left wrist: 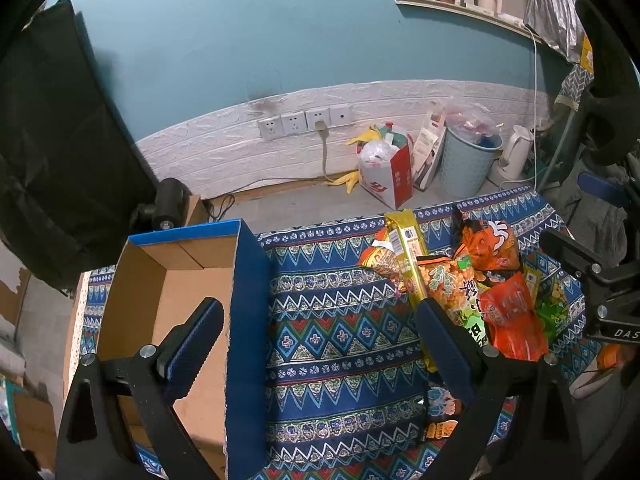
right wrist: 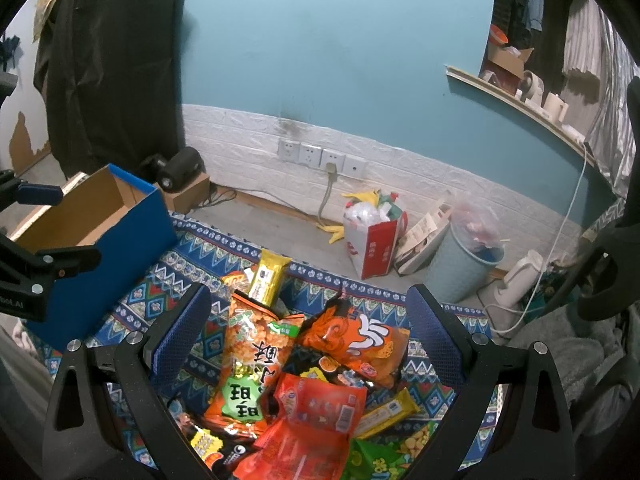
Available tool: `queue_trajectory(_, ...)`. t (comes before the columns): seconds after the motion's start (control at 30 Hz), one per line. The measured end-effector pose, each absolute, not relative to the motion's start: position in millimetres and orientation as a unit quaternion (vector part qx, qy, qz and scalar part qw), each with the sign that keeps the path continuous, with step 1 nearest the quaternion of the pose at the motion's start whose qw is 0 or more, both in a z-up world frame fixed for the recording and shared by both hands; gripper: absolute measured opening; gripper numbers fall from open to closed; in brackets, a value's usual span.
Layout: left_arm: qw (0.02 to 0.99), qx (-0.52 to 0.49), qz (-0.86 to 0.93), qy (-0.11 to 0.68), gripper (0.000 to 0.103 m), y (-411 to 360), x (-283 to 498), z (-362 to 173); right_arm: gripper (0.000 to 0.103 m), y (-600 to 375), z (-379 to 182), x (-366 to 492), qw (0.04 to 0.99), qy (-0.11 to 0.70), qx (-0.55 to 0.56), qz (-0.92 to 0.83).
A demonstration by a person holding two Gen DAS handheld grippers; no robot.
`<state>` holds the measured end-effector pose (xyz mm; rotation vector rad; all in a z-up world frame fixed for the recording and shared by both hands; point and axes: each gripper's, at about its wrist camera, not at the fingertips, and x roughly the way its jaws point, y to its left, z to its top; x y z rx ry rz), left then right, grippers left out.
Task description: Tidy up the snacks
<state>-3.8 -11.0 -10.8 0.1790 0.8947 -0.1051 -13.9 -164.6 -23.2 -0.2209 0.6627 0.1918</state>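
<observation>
Your right gripper (right wrist: 308, 344) hangs wide open above the snack packets (right wrist: 304, 372) at lower centre; your left gripper (left wrist: 320, 344), also empty, waits beside the bare box (left wrist: 172, 280) at left. First pick likely next: close on one packet.

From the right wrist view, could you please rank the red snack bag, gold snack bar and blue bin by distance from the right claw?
1. Red snack bag, between the right claw's fingers.
2. Gold snack bar, just beyond the fingertips.
3. Blue bin, on the floor, far right.
</observation>
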Motion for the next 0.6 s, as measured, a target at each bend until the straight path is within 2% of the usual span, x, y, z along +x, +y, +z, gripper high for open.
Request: queue_trajectory(0.6, 0.896, 0.087, -0.052, 0.433, 0.098, -12.6, -5.4, -11.9, 0.096, -164.6, -23.7, -14.1, 0.935, 0.325, -0.109, 0.093)
